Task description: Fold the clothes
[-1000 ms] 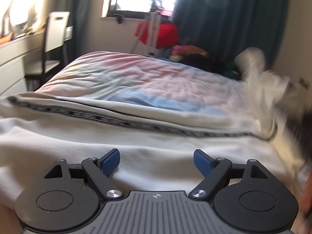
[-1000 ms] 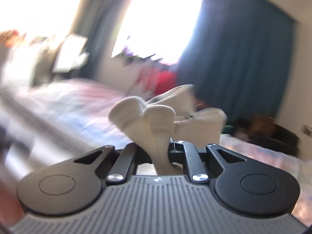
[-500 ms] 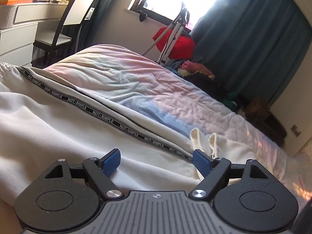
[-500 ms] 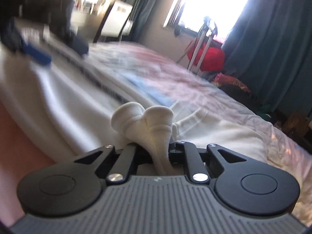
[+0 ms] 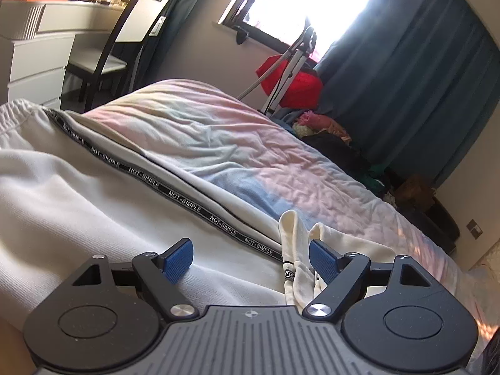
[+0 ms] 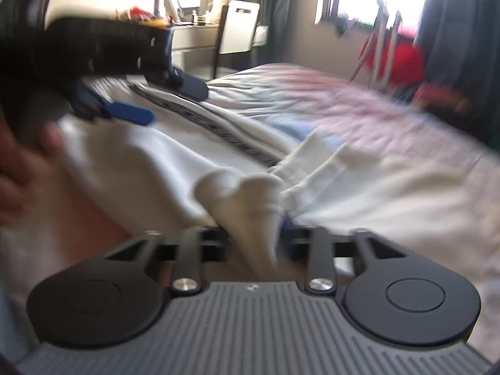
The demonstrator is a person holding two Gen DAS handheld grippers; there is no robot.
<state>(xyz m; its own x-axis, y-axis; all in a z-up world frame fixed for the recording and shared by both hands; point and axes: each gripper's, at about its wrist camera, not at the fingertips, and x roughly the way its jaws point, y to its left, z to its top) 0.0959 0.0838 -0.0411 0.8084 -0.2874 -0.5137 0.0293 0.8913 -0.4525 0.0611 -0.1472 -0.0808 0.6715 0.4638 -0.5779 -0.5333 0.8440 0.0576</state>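
Cream trousers (image 5: pixel 78 200) with a black lettered side stripe (image 5: pixel 187 201) lie across the bed. My left gripper (image 5: pixel 250 259) is open just above the cloth, with a bunched cream hem (image 5: pixel 292 234) by its right finger. My right gripper (image 6: pixel 254 240) is shut on a bunched fold of the trousers (image 6: pixel 247 197); this view is blurred. The left gripper also shows in the right wrist view (image 6: pixel 156 100), open, at the upper left over the trousers.
The bed has a pastel quilt (image 5: pixel 218 143). A white dresser (image 5: pixel 34 59) and chair (image 5: pixel 122 40) stand at the left. A red item on a metal stand (image 5: pixel 290 78), a clothes pile (image 5: pixel 325 128) and blue curtains (image 5: pixel 406 72) are beyond the bed.
My right gripper has carried the held fold down from the air and leftward onto the trousers. The left gripper stayed open and shifted slightly over the cloth.
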